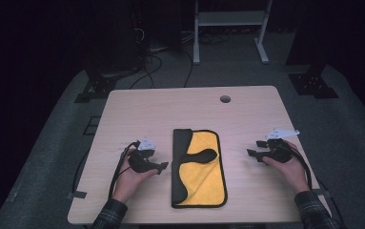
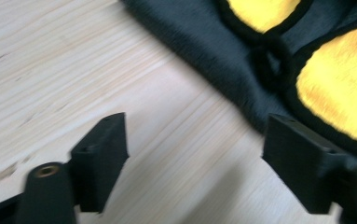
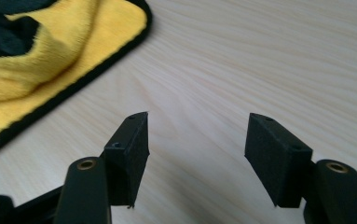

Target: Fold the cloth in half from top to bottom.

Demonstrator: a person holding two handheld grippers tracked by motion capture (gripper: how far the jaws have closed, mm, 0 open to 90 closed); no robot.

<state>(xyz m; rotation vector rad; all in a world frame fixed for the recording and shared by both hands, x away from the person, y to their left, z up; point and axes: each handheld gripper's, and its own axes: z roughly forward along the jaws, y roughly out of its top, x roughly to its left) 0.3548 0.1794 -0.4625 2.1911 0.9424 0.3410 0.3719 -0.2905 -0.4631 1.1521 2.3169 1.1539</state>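
Centre of the high view, there's the cloth (image 1: 198, 168): yellow on one face, black on the other, black trim all round, lying folded lengthwise on the pale wooden surface (image 1: 137, 107), with a black flap curling across the yellow near its top. It looks roughly doubled over already, long edges running away from the person.

Left of it, the left tool (image 1: 162, 166) sits low by the cloth's left edge, jaws apart and empty; in the left gripper view (image 2: 195, 154) the black pile and yellow panels lie in the upper right, one jaw right up against the dark border (whether it touches, I can't say). Over at the right of the frame, the right tool (image 1: 251, 152) rests well clear of the cloth, jaws likewise spread with nothing between them; its own view (image 3: 197, 156) puts the yellow corner in the upper left.

My read: this is the approach to a grasp, neither side committed. Next calls for each tool to slide in and pinch an edge, the loose black flap being the tricky bit.
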